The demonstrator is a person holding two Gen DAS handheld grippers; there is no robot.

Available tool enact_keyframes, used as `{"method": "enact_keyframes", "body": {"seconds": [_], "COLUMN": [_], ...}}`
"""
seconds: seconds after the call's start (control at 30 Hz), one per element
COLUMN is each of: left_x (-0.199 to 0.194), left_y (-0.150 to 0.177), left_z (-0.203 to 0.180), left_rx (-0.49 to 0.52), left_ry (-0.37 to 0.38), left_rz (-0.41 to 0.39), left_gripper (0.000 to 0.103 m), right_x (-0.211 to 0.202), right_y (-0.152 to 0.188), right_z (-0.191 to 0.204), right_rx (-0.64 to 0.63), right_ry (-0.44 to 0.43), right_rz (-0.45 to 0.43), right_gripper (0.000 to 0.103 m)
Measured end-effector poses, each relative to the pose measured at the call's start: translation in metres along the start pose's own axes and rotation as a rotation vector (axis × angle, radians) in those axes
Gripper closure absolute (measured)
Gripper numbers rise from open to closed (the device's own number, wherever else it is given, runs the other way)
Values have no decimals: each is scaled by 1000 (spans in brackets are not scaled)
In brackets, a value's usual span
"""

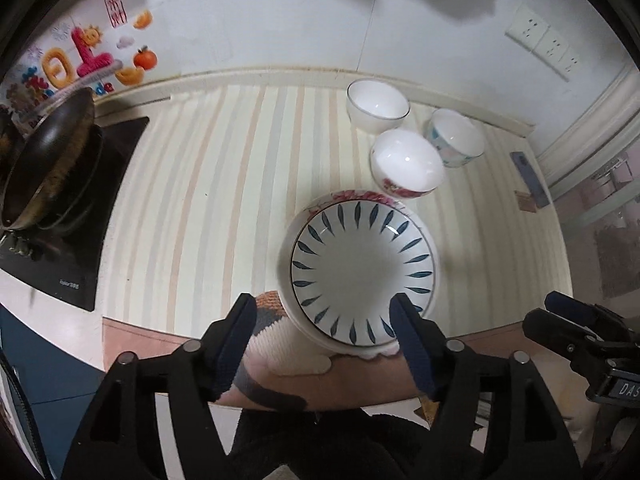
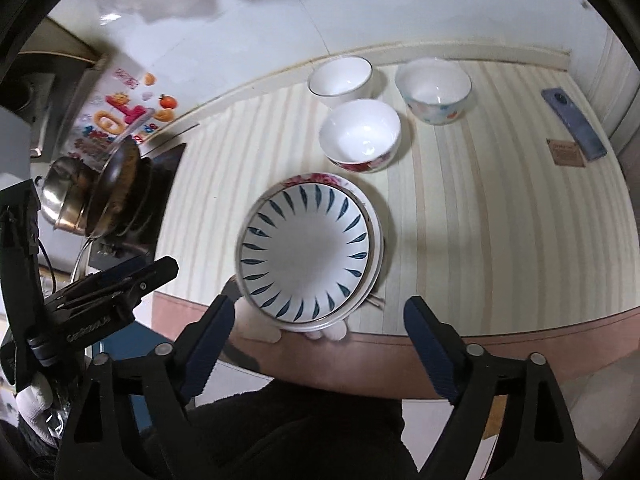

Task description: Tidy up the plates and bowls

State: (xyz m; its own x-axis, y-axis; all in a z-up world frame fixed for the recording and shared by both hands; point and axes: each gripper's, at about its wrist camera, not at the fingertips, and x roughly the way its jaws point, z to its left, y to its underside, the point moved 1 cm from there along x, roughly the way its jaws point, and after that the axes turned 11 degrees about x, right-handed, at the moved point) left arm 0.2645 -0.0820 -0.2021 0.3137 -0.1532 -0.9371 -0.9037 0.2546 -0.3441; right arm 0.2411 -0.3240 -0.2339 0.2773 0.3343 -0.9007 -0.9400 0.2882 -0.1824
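Note:
A white plate with blue leaf marks lies on top of a plate with a pink flower rim, near the counter's front edge. A white-gloved hand is under the stack's near rim. Three bowls stand behind: a plain white one, a red-flowered one and a blue-patterned one. My left gripper is open above the stack's near edge. My right gripper is open and empty, just in front of the stack.
A striped mat covers the counter. A black cooktop with a dark pan is at the left. A phone and a small brown card lie at the right.

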Motion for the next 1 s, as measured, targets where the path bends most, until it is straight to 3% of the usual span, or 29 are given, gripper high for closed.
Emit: {"method": "enact_keyframes", "body": {"seconds": [0.3, 0.5, 0.6, 0.8, 0.87, 1.0], "left_x": [-30, -27, -16, 31, 54, 118], "left_y": [12, -1, -19, -80, -101, -141], "left_z": [-4, -1, 1, 0, -1, -5], "left_rx": [-27, -1, 10, 58, 67, 74], "left_ry": [38, 67, 102, 88, 85, 151], "left_rz": [-1, -8, -13, -61, -51, 28], "left_gripper": [34, 34, 34, 34, 34, 34], "right_x": [-42, -44, -34, 13, 34, 82], "right_y": [17, 8, -8, -69, -93, -134], "right_z": [16, 19, 14, -8, -18, -43], "right_rx": [-36, -6, 33, 156, 192, 268], "right_ry": [-16, -9, 2, -6, -4, -34], "right_rz": [-28, -37, -43, -75, -89, -67], "right_gripper": [9, 8, 8, 8, 8, 8]}}
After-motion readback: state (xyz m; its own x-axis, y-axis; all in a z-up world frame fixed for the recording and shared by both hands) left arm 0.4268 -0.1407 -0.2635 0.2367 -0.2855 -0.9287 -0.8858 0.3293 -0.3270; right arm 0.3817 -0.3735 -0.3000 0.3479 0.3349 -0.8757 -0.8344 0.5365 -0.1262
